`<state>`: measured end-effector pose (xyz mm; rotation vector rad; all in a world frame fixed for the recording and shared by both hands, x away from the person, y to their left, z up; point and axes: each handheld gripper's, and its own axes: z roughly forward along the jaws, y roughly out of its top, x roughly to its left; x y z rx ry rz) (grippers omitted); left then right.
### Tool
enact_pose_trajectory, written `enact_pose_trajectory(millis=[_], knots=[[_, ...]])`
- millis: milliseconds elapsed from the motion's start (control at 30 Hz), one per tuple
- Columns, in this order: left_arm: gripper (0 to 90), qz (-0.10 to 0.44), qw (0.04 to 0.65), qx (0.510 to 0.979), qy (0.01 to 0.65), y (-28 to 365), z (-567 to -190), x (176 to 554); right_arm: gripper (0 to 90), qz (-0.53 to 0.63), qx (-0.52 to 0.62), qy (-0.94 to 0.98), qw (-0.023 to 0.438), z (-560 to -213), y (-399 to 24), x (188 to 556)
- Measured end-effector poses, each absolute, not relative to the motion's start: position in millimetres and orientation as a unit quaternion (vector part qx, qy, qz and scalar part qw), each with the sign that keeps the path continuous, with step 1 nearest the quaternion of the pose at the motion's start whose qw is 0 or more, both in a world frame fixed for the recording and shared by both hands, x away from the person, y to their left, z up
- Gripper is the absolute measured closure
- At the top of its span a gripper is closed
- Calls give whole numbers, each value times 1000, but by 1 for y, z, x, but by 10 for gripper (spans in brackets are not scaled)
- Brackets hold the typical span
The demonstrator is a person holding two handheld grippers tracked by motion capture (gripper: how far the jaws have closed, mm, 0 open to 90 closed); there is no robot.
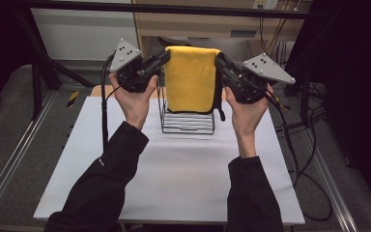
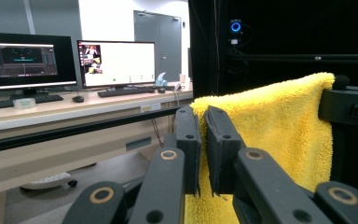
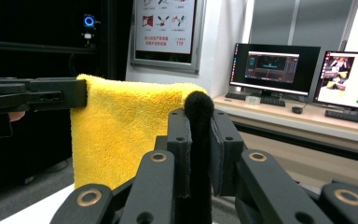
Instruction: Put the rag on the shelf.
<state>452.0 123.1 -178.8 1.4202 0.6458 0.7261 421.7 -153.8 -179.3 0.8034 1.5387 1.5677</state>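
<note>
A: Left gripper [image 1: 162, 59] is clamped on the left top corner of the yellow towel [image 1: 192, 77]; jaws nearly together with pile between them, seen in the left gripper view too [image 2: 204, 135].

B: And the towel?

A: Hanging folded over a dark bar or hanger, held up between both grippers, above the wire rack [image 1: 187, 121] at the far middle of the white table [image 1: 174, 179]. Top edge runs left to right and that's the carry axis; the drape hangs straight down, long side vertical.

B: Right side?

A: Right gripper [image 1: 221, 62] is closed on the black end [image 3: 198, 109] of that bar. It looks like a padded hanger tip, hard to tell.

B: How to handle it?

A: Keep both hands level so the top edge stays horizontal, keep spacing fixed so the towel doesn't sag or slip, and centre it over the rack before lowering.
</note>
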Motion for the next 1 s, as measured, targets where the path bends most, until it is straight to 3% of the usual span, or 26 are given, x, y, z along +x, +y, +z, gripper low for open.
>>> enact_pose_trajectory(millis=[1000], knots=[[841,332,668,603,281,130,-132,474,808,637,309,585,395,-136,-146,453]])
